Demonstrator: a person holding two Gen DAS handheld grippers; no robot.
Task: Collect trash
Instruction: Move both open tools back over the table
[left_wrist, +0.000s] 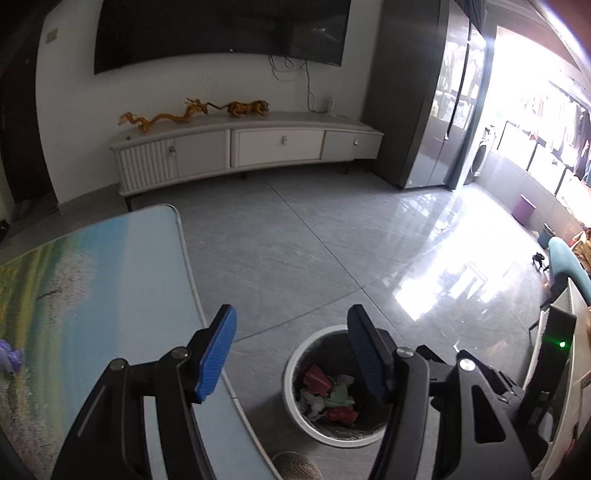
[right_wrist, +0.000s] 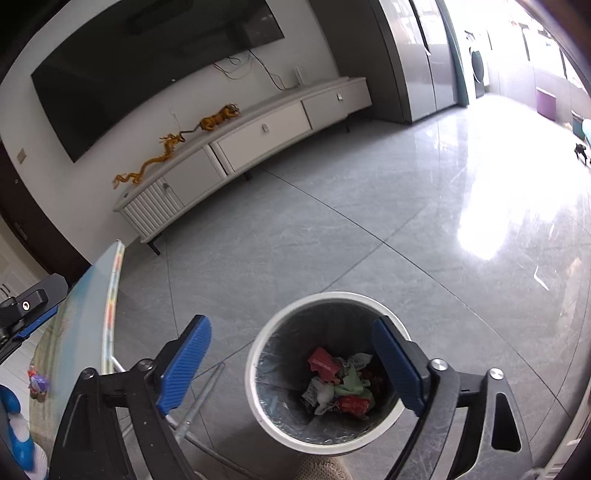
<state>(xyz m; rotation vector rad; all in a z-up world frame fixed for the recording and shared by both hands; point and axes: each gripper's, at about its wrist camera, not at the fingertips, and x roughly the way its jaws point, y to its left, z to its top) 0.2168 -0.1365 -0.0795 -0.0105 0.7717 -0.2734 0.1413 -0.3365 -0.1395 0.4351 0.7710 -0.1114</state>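
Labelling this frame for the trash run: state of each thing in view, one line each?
left gripper: open, nothing between the jaws
right gripper: open, nothing between the jaws
trash bin: upright on the floor, lidless, lined, crumpled wrappers at the bottom
TV: off, screen dark
TV cabinet: drawers and doors shut
purple wrapper: lying on the table, not yet binned

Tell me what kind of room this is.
Most likely a home living room: a wall-mounted television hangs above a long low white media cabinet, with a grey tiled floor and a small trash bin beside a table.
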